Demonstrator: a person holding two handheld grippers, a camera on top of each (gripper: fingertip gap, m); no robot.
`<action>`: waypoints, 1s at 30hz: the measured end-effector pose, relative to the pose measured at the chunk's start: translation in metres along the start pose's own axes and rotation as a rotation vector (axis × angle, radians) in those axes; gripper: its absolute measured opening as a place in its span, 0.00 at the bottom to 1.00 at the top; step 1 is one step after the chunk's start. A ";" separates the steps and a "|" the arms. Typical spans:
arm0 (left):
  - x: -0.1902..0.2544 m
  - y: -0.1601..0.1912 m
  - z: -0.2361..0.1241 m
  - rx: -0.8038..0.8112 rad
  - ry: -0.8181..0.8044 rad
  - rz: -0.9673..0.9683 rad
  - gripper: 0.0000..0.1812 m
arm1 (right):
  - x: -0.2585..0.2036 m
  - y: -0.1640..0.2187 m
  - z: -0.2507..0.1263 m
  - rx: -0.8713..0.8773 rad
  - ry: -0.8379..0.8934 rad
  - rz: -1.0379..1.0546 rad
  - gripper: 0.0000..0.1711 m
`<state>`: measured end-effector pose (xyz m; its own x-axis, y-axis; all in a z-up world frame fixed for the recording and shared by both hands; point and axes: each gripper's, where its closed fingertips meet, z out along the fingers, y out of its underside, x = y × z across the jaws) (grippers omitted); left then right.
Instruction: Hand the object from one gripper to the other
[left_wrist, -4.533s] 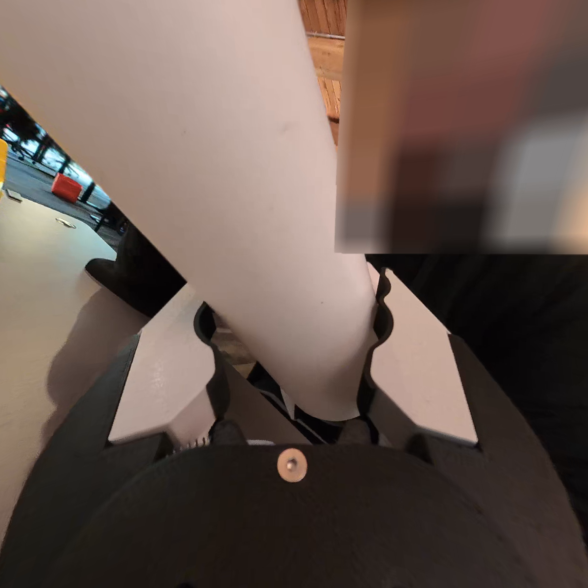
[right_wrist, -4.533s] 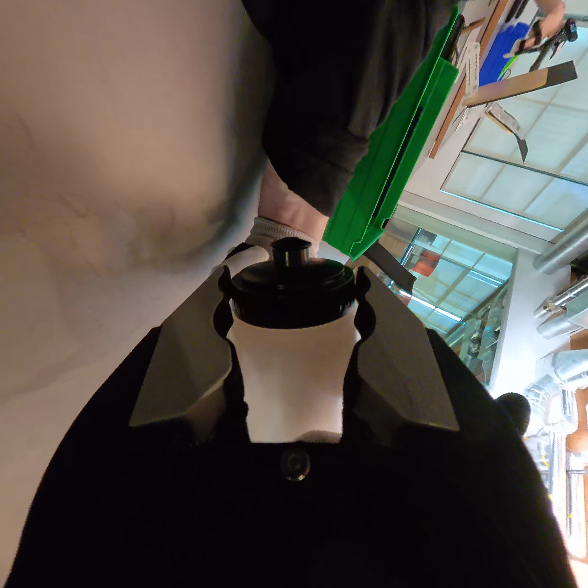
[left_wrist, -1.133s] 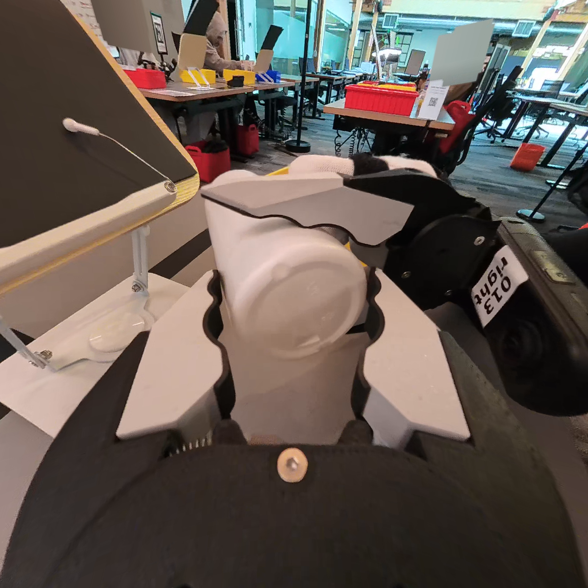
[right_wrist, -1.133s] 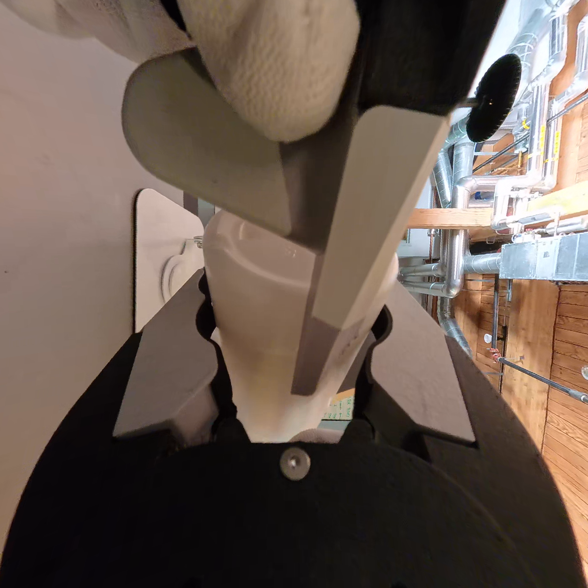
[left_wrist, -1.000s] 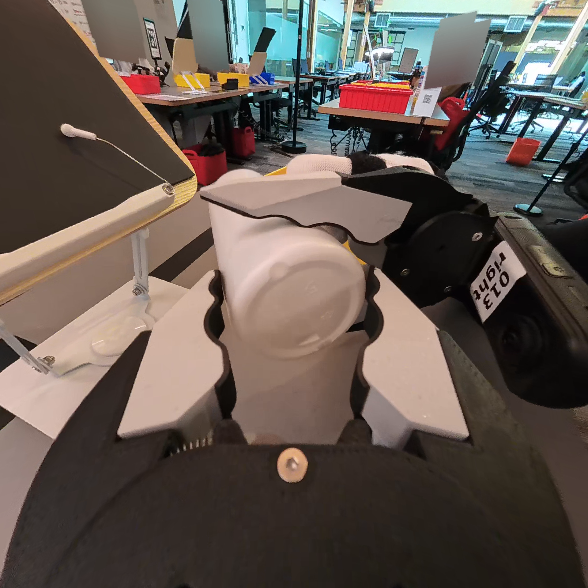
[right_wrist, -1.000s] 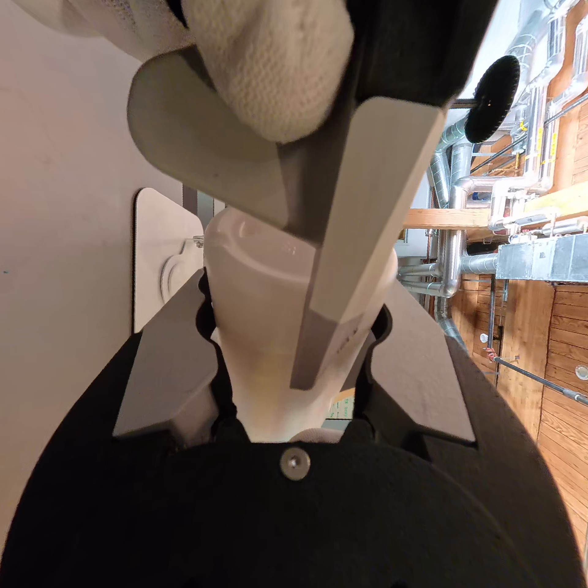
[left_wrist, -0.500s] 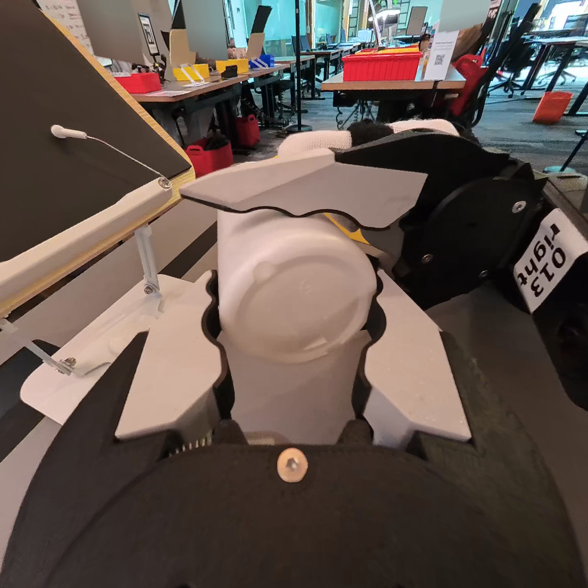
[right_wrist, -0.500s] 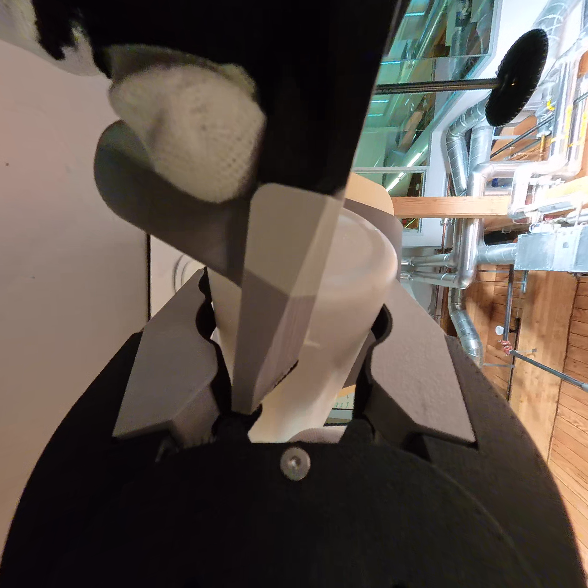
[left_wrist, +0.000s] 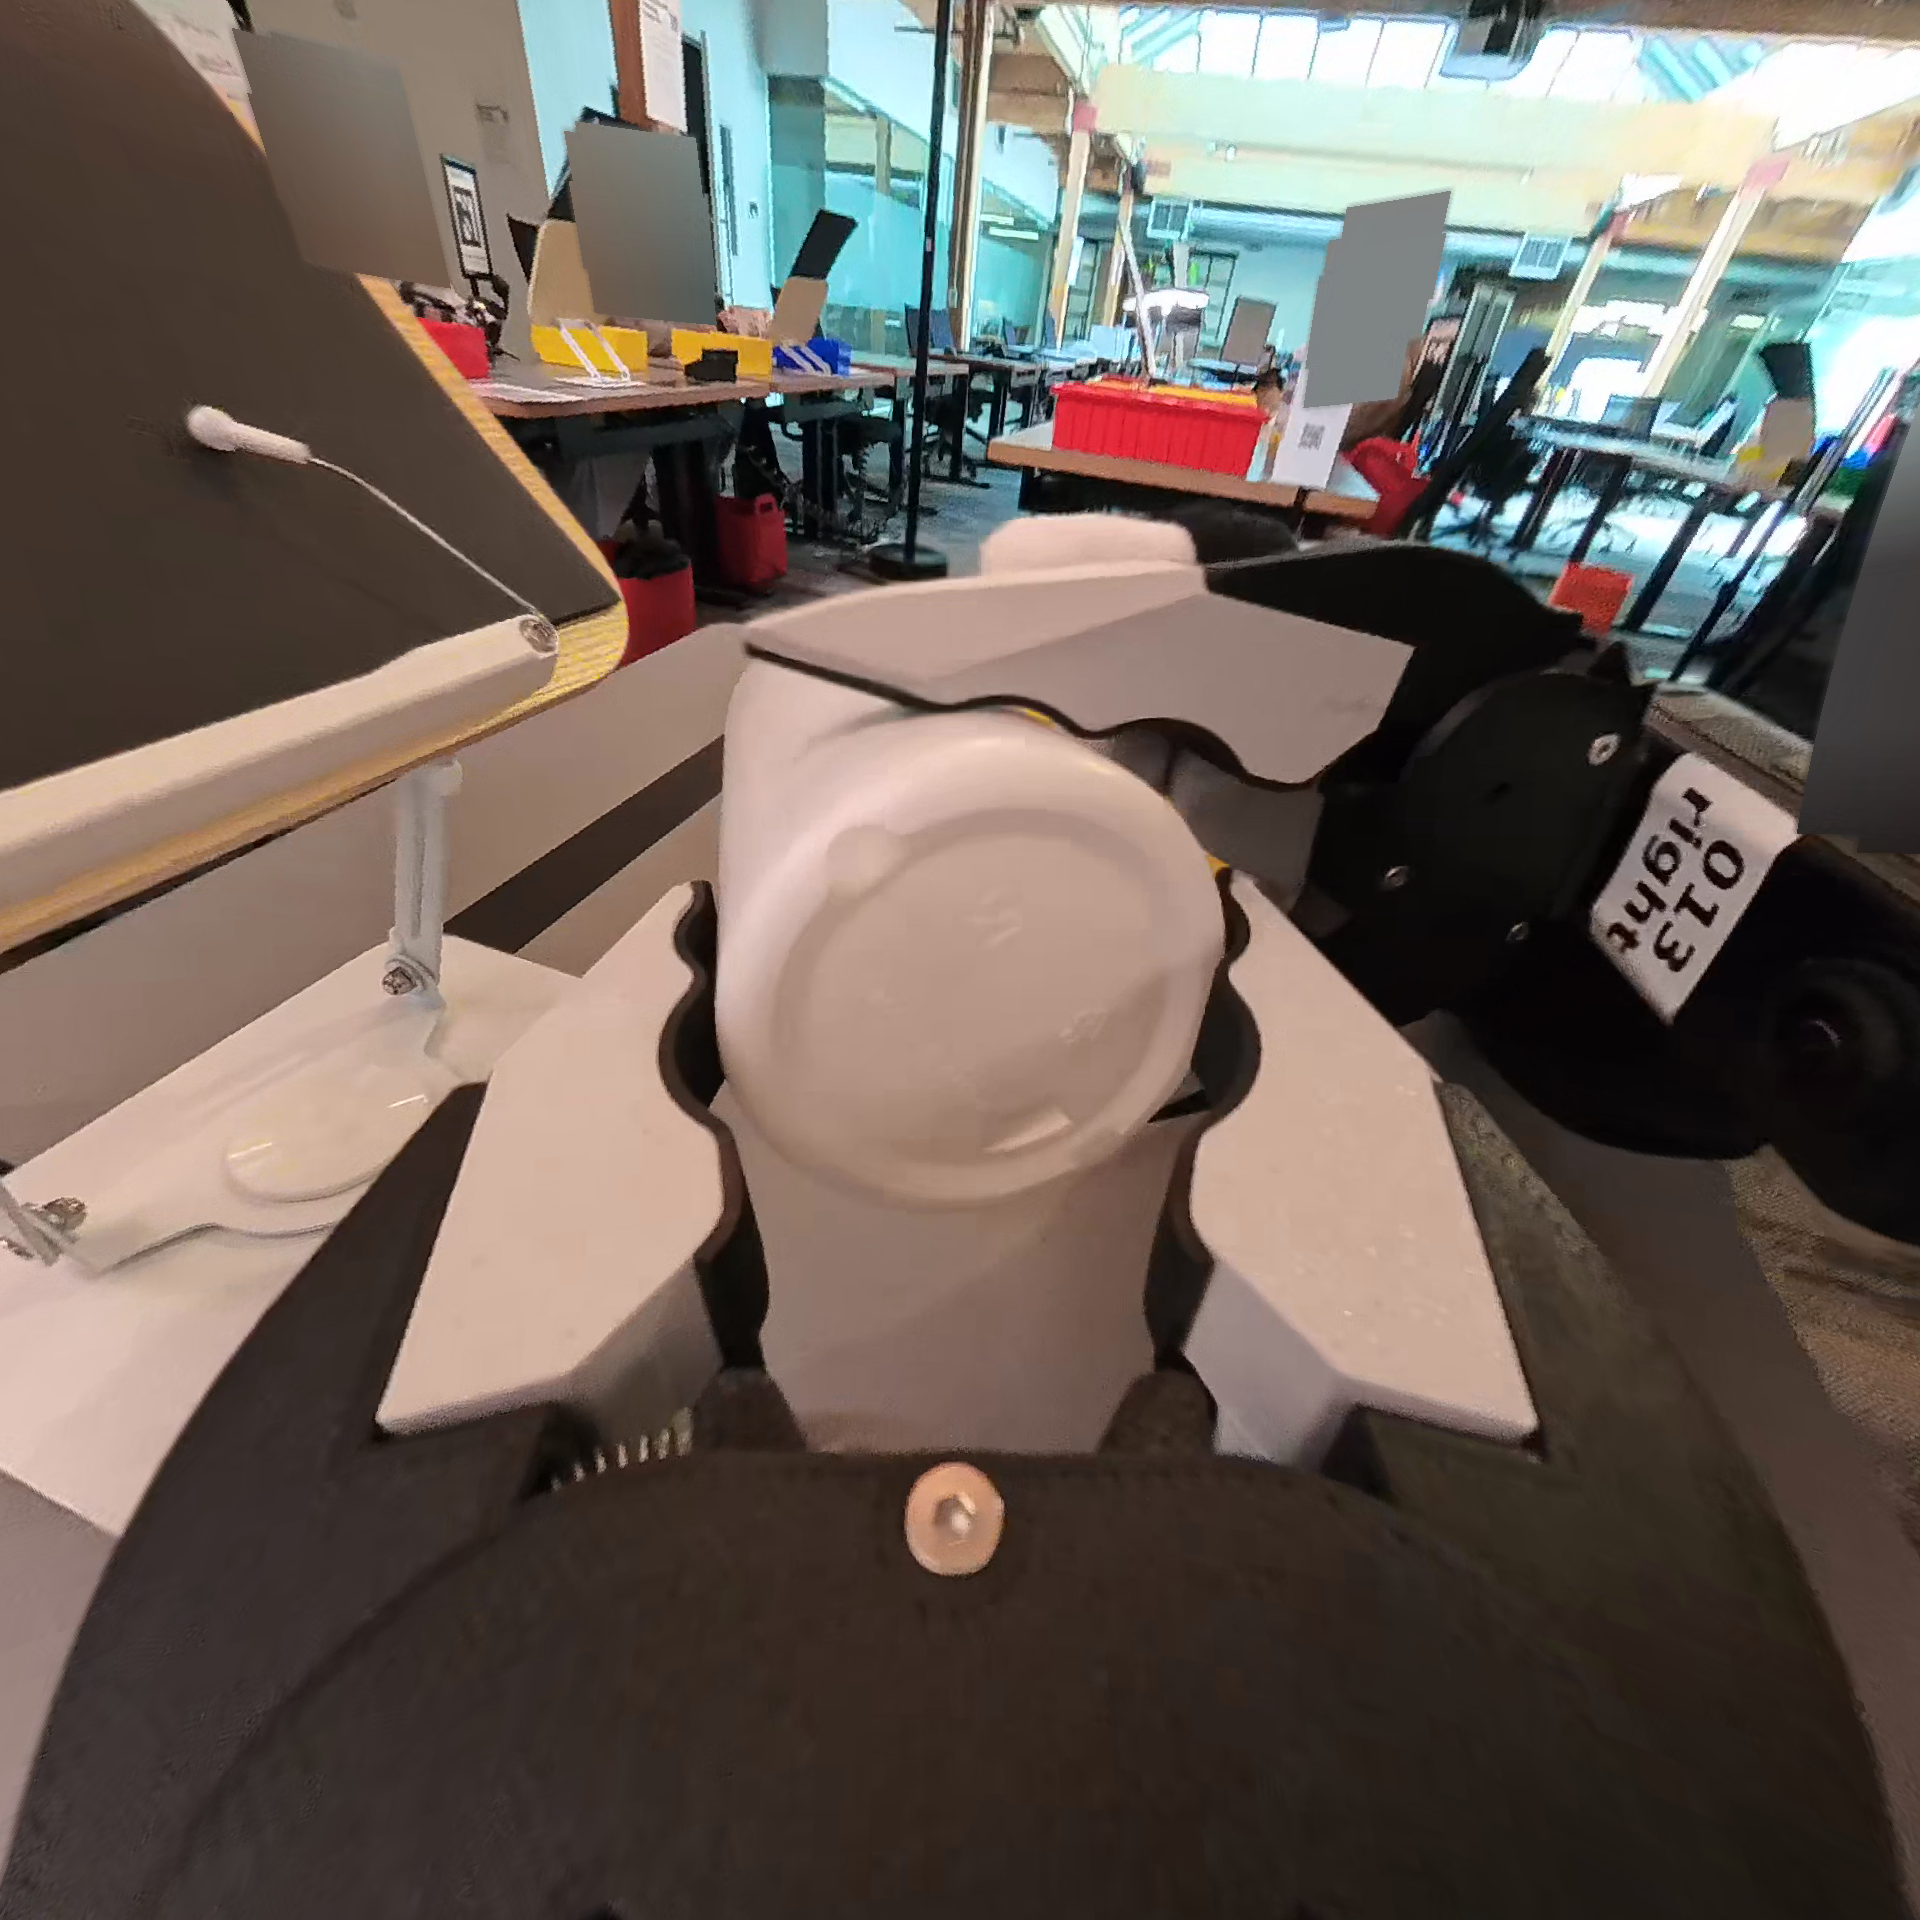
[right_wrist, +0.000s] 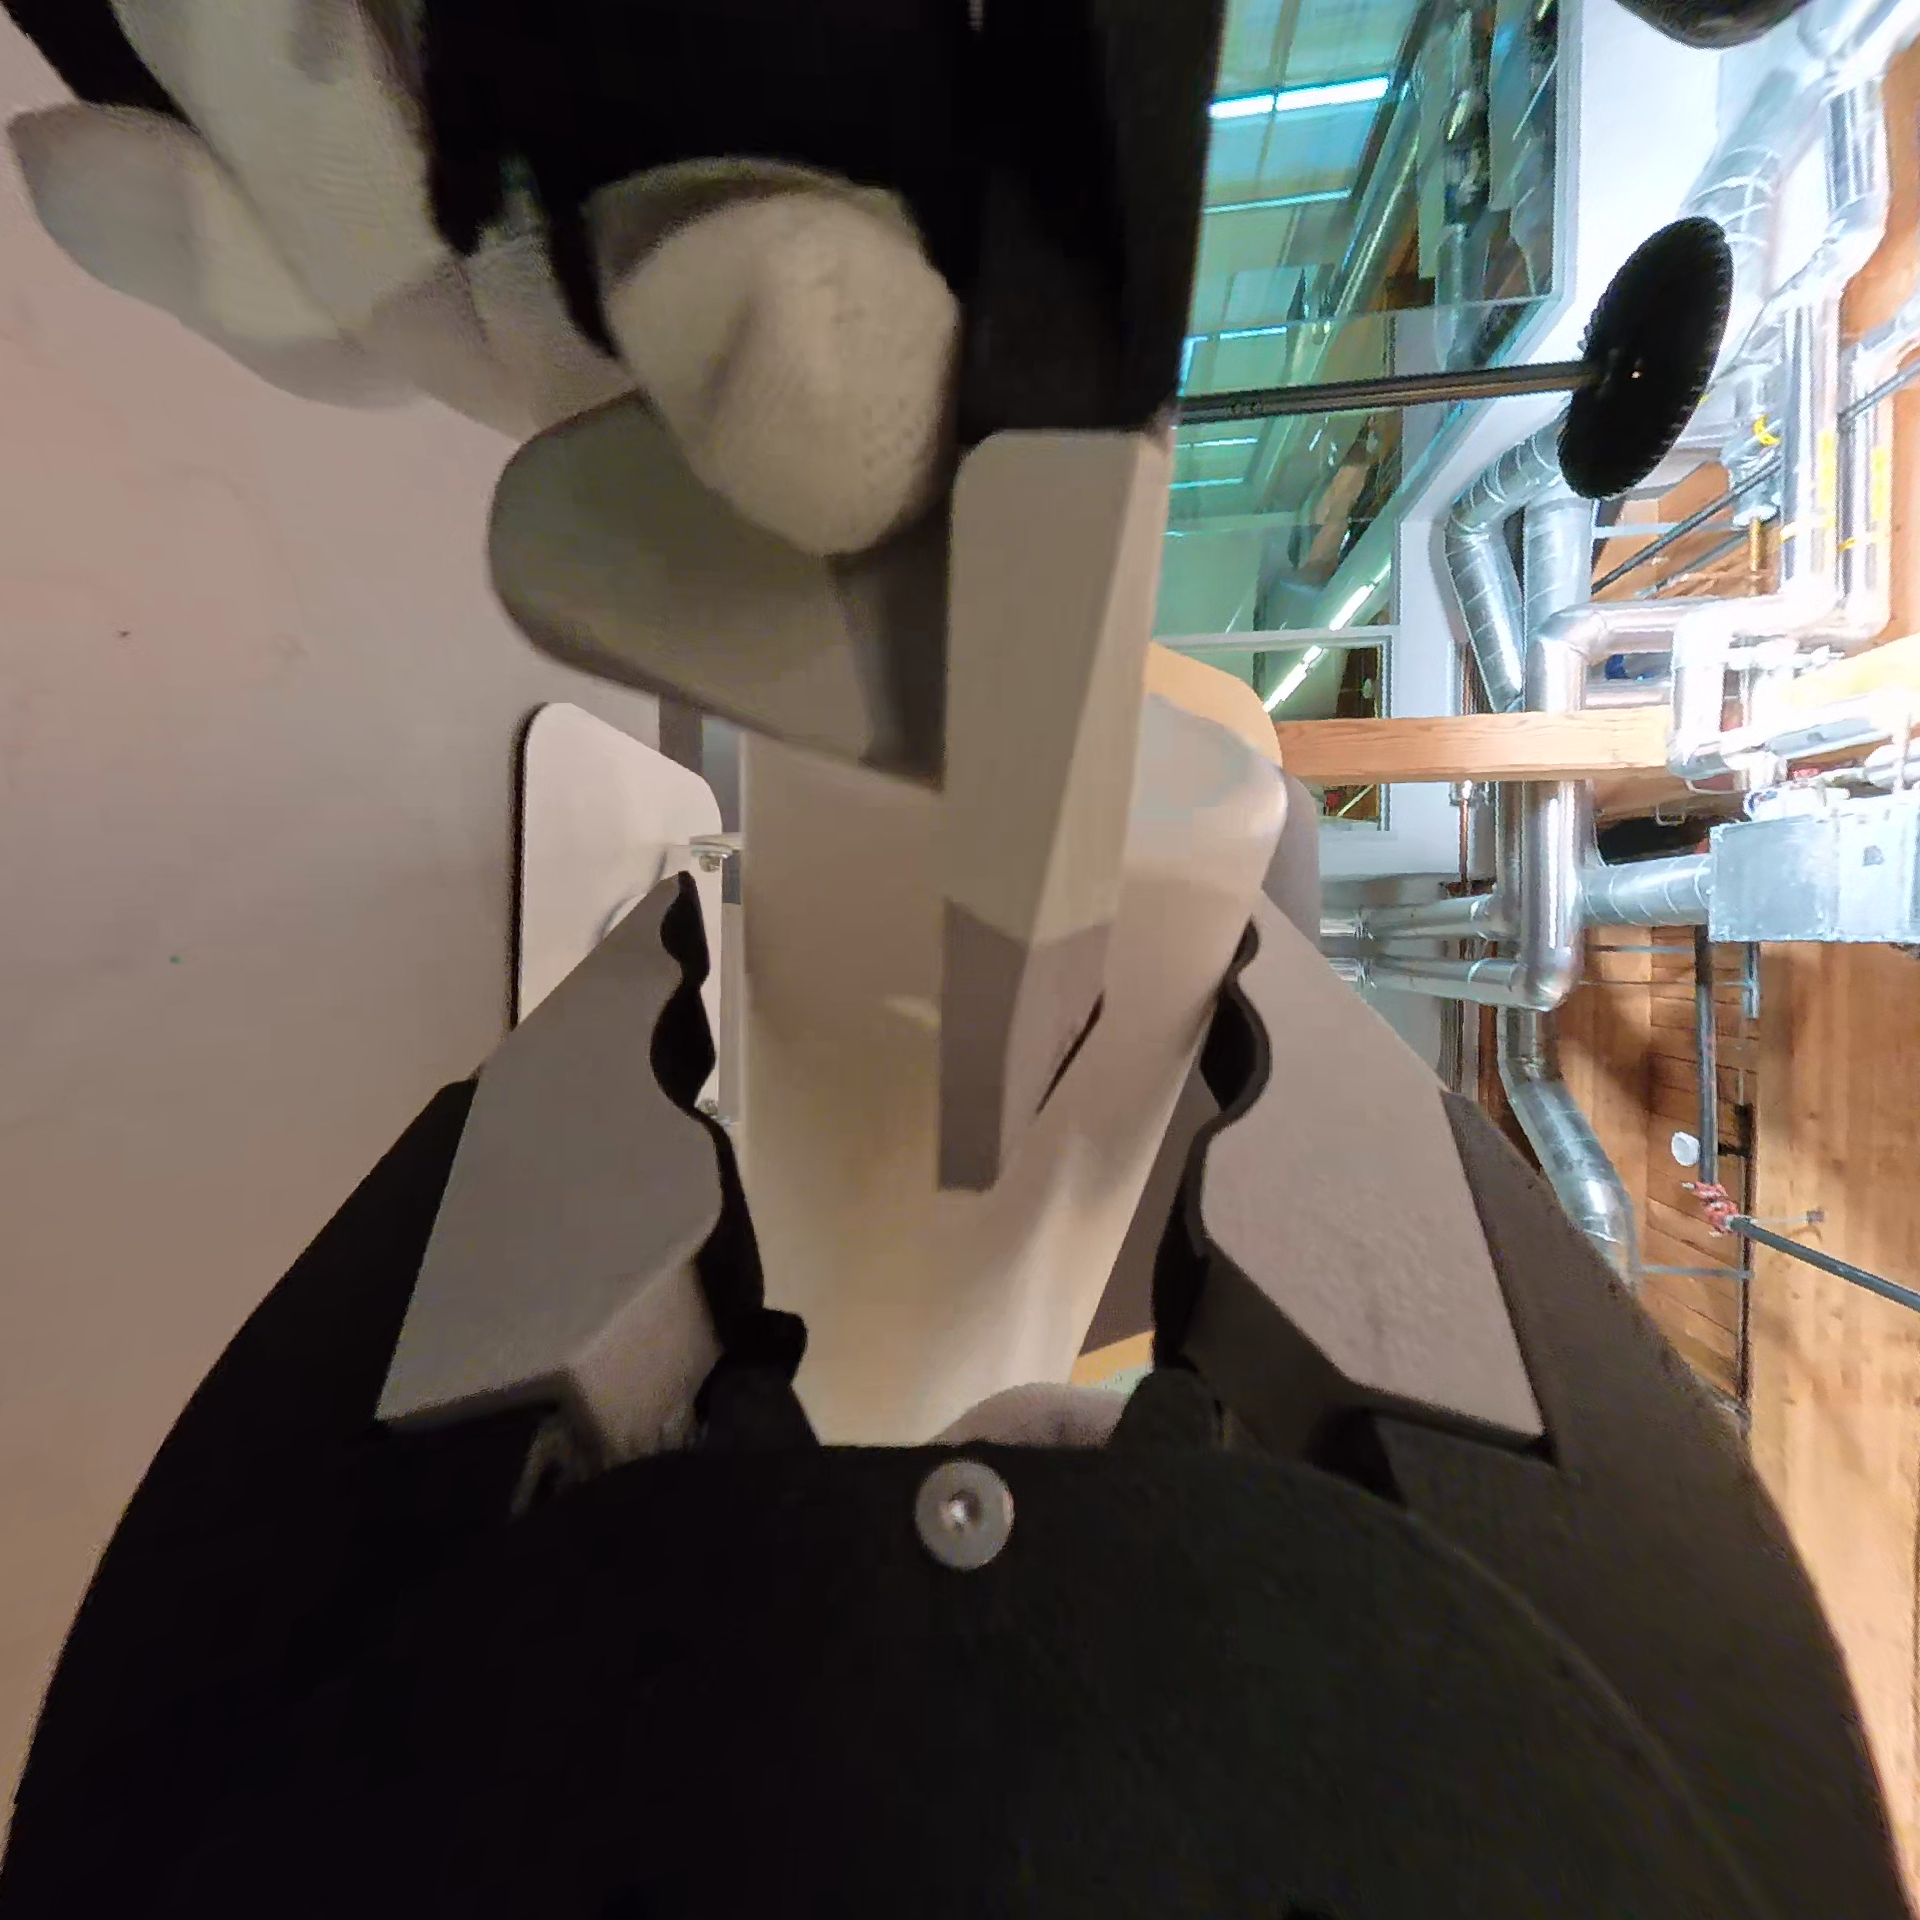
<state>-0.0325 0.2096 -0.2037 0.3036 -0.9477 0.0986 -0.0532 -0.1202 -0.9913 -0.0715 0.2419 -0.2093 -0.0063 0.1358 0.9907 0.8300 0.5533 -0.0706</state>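
Handover looks halfway: white plastic bottle (left_wrist: 966, 966) sits clamped in both the left tool (left_wrist: 961, 1023) and right tool (right_wrist: 966, 1049), release left.

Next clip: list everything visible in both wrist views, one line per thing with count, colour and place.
bottle: 1, white, held in the air between both grippers, base toward the left wrist camera
board: 1, black with pale wood edge, tilted, upper left
stand: 1, white, under the board
bins: several, red, yellow and blue, on far desks
pipes: several, silver, background of the right view
glove: 1, white, on the hand behind the left gripper
left gripper: 1, grey fingers, around the bottle's base
right gripper: 1, grey fingers, around the bottle
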 end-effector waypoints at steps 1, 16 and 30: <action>-0.001 -0.002 -0.002 0.011 0.009 -0.017 0.50 | -0.001 0.000 0.000 0.004 -0.007 0.001 0.58; -0.027 -0.045 -0.050 0.284 0.079 -0.185 0.50 | 0.054 -0.002 -0.037 0.315 -0.119 0.549 0.51; -0.045 -0.008 -0.047 0.099 -0.001 -0.163 0.10 | -0.004 -0.009 -0.024 0.381 -0.525 0.888 0.54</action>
<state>-0.0903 0.2395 -0.1964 0.3014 -0.9176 0.2591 0.0904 -0.2430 -0.9658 -0.0654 0.2166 -0.2101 0.1967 0.8936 0.4034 0.4306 0.2909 -0.8544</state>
